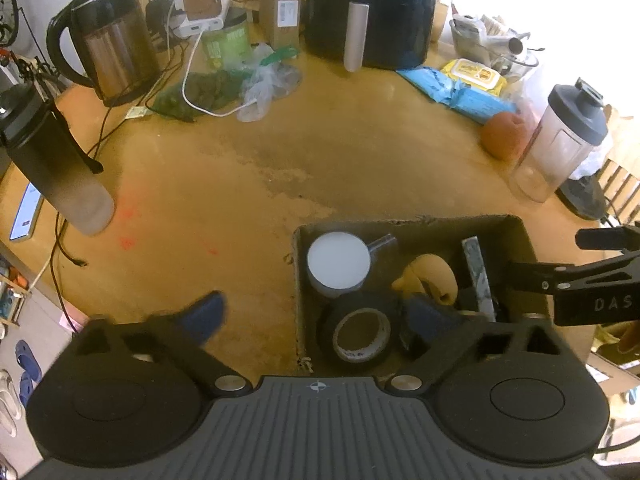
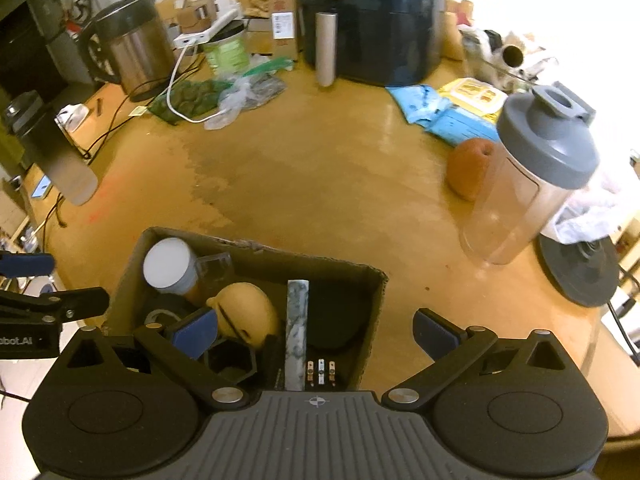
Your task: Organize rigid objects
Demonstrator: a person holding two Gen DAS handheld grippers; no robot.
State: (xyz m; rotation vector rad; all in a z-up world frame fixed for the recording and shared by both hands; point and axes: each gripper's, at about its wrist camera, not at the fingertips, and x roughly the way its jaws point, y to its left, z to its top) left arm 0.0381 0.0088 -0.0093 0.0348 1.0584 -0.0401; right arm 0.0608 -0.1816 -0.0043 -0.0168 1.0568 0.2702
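- Nearest the left lens: your left hand-held gripper [image 1: 316,320], jaws spread wide with nothing between the pads; one blue pad hangs over bare tabletop [image 1: 240,184], the other over the cardboard box [image 1: 298,280].
- Your right hand-held gripper [image 2: 314,332] is likewise fully spread and empty, one pad over the box interior, the other outside its right wall.
- Box contents, as visible: white-lidded jar [image 1: 338,266], black tape roll [image 1: 362,336], yellow rounded object [image 2: 248,308], marbled grey bar [image 2: 297,328] standing on end, dark hexagonal piece [image 2: 231,360]. All sit inside the box, packed close.
- Judgement: a placing step looks finished; both grippers are free over the box.
- Still out on the tabletop: clear shaker bottle [image 2: 532,176] and an orange round object [image 2: 470,168] just beside it to the right, dark bottle [image 1: 52,164] to the left.
- Next move, if these belong in the box: lift clear of the box walls, then reach for one. The shaker is wide and needs the full jaw spread.
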